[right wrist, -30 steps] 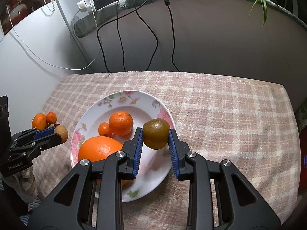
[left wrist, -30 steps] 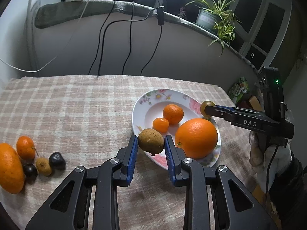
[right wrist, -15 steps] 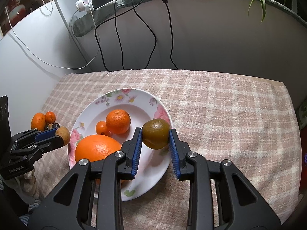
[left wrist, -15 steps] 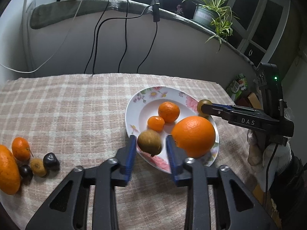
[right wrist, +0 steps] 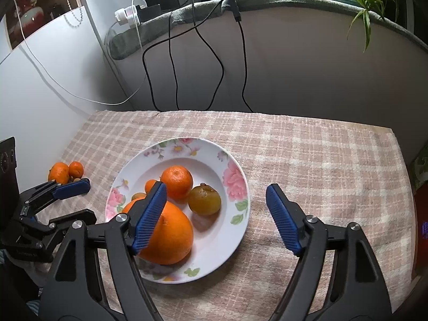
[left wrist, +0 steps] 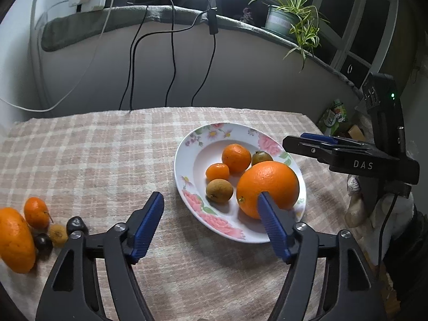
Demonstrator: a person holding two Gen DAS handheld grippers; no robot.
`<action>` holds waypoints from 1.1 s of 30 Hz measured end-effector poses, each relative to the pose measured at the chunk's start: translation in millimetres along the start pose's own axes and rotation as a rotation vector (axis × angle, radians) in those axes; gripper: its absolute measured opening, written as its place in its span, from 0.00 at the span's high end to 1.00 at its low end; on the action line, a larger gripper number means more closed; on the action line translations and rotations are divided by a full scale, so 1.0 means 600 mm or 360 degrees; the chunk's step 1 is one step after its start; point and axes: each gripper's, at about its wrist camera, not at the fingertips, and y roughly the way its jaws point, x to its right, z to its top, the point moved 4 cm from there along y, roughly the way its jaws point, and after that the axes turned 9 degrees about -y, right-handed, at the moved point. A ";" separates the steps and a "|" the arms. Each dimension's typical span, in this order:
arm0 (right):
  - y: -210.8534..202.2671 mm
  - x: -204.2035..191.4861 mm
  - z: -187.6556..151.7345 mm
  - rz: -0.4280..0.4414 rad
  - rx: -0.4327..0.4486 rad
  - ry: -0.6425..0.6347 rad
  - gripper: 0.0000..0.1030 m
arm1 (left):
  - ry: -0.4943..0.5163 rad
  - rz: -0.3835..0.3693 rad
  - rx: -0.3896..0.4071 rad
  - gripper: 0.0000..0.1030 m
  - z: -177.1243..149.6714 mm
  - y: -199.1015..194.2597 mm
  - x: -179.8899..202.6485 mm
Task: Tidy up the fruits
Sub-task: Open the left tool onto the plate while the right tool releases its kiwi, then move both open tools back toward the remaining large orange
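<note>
A flowered white plate (left wrist: 182, 160) (right wrist: 240, 200) on the plaid cloth holds a large orange (left wrist: 267, 187) (right wrist: 171, 235), a mandarin (left wrist: 236, 157) (right wrist: 176, 182), a small tangerine (left wrist: 217, 171) and two dull fruits. The brown fruit (left wrist: 219, 190) lies at the plate's near side, beyond my left gripper (left wrist: 209, 195), whose jaws are opening with no pad touching it. The greenish fruit (right wrist: 204, 199) rests in the plate beyond my right gripper (right wrist: 216, 187), whose jaws are also opening, clear of it. Each gripper shows in the other's view, the left gripper (right wrist: 91, 199) and the right gripper (left wrist: 299, 140).
Loose fruit lies on the cloth at the left: a big orange (left wrist: 14, 240), a mandarin (left wrist: 36, 212), a small brown fruit (left wrist: 57, 234) and two dark ones (left wrist: 76, 224). Black cables (left wrist: 171, 61) hang down the wall behind. A potted plant (left wrist: 291, 21) stands on the ledge. The table's right edge (right wrist: 401, 155) is near.
Both grippers have opened wide. The left let go of the brown fruit and the right let go of the greenish fruit; both fruits now lie in the plate.
</note>
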 end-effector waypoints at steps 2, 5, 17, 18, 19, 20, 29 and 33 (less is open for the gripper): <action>0.000 -0.002 0.001 0.0001 0.0001 -0.0002 0.23 | 0.0011 0.0019 0.0008 0.27 0.000 -0.002 0.001; -0.001 -0.010 0.003 0.0009 0.0008 -0.0012 0.23 | 0.0017 0.0036 0.0026 0.27 0.000 -0.007 0.000; -0.013 -0.056 0.020 0.0041 0.0074 -0.0072 0.23 | -0.0034 0.0074 0.0089 0.27 0.001 -0.042 -0.029; -0.012 -0.060 0.022 0.0043 0.0078 -0.0076 0.23 | -0.0040 0.0077 0.0095 0.27 0.001 -0.046 -0.033; -0.013 -0.063 0.024 0.0045 0.0083 -0.0078 0.23 | -0.0049 0.0082 0.0103 0.27 0.002 -0.051 -0.038; -0.014 -0.068 0.026 0.0049 0.0092 -0.0079 0.23 | -0.0056 0.0087 0.0109 0.27 0.002 -0.054 -0.041; -0.016 -0.108 0.045 0.0149 0.0157 -0.0083 0.23 | -0.0093 0.0155 0.0185 0.27 -0.002 -0.099 -0.080; -0.014 -0.135 0.051 0.0172 0.0146 -0.0133 0.23 | -0.0137 0.0186 0.0214 0.27 -0.004 -0.120 -0.109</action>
